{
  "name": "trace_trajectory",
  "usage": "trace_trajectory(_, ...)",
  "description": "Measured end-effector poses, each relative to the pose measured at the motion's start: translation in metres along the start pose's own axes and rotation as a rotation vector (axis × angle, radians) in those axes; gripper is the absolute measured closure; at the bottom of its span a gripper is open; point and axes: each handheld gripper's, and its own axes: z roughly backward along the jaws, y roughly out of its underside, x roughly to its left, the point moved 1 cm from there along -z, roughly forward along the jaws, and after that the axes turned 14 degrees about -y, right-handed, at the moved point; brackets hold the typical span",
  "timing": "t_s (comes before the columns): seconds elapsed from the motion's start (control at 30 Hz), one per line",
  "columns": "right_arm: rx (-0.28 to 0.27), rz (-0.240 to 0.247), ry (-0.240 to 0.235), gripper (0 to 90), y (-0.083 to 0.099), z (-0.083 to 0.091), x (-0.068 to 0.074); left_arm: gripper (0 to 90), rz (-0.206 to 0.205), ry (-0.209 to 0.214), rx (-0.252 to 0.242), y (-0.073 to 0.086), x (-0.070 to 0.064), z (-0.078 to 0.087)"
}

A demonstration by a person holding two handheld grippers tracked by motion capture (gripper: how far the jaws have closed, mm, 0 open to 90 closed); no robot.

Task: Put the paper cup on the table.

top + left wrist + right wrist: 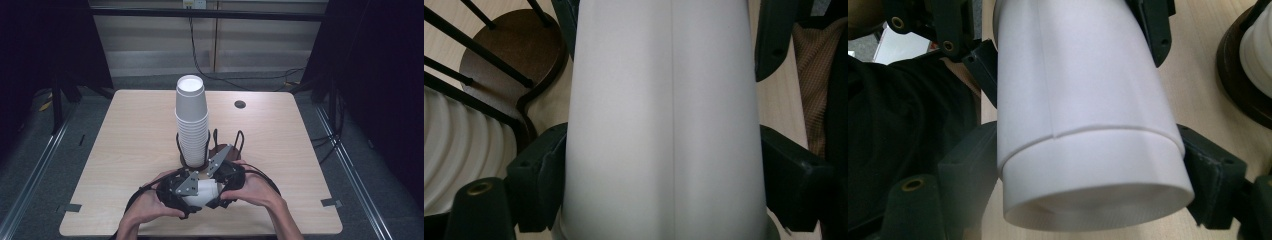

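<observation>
Count from my station
I see one stack of cups (pixel 192 120), one wire holder (pixel 220 148), one loose cup (pixel 204 193), two grippers

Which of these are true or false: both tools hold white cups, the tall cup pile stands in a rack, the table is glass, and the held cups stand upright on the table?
1. Both tools grip white cups. True: the left tool and the right tool each clamp the held cups, two nested cups.
2. The cup stack stands in a wire holder. True.
3. The table is glass. False: it is light wood.
4. The held cups stand upright on the table. False: they lie sideways between the hands.
</observation>
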Motion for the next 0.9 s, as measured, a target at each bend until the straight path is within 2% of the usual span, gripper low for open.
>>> trace_trajectory(0.1, 0.004, 0.007, 0.008, 19.8, -0.0007, -0.0013, 0.0003, 17.4, -0.002, -0.004, -0.005, 0.0000, 0.0001, 0.0003)
trace_trajectory(0.17, -0.001, 0.029, 0.022, 21.4, -0.0012, -0.0007, 0.0007, 17.6, -0.002, -0.007, -0.009, 0.0007, 0.0013, 0.0007)
trace_trajectory(0.23, -0.005, 0.024, 0.019, 21.6, -0.0013, -0.0005, 0.0009, 17.8, -0.011, -0.003, -0.007, 0.0007, 0.0025, 0.0018)
trace_trajectory(0.4, 0.000, 0.005, 0.004, 23.5, -0.0002, 0.0012, 0.0010, 17.5, 0.000, 0.005, -0.021, 0.0007, 0.0021, 0.0012)
trace_trajectory(0.5, -0.010, 0.017, 0.011, 23.7, 0.0001, 0.0036, 0.0006, 16.8, -0.002, 0.002, -0.040, 0.0010, 0.0041, 0.0020)
trace_trajectory(0.6, -0.010, 0.012, 0.016, 23.9, -0.0001, 0.0061, 0.0019, 15.9, 0.008, 0.002, -0.065, 0.0013, 0.0039, 0.0021)
trace_trajectory(0.63, -0.010, 0.007, 0.016, 23.9, -0.0003, 0.0065, 0.0026, 15.6, 0.000, 0.002, -0.069, 0.0013, 0.0043, 0.0018)
trace_trajectory(0.77, -0.008, 0.006, 0.021, 24.0, -0.0009, 0.0070, 0.0032, 15.1, 0.021, -0.004, -0.084, 0.0022, 0.0041, 0.0025)
trace_trajectory(0.8, -0.009, 0.007, 0.023, 24.0, -0.0009, 0.0070, 0.0032, 15.0, 0.005, -0.009, -0.088, 0.0024, 0.0057, 0.0038)
trace_trajectory(0.83, -0.010, 0.008, 0.024, 24.1, -0.0010, 0.0072, 0.0035, 15.1, 0.031, -0.008, -0.110, 0.0033, 0.0050, 0.0043)
trace_trajectory(0.9, -0.020, 0.028, 0.041, 24.3, -0.0017, 0.0068, 0.0042, 15.1, 0.042, -0.012, -0.129, 0.0050, 0.0064, 0.0064)
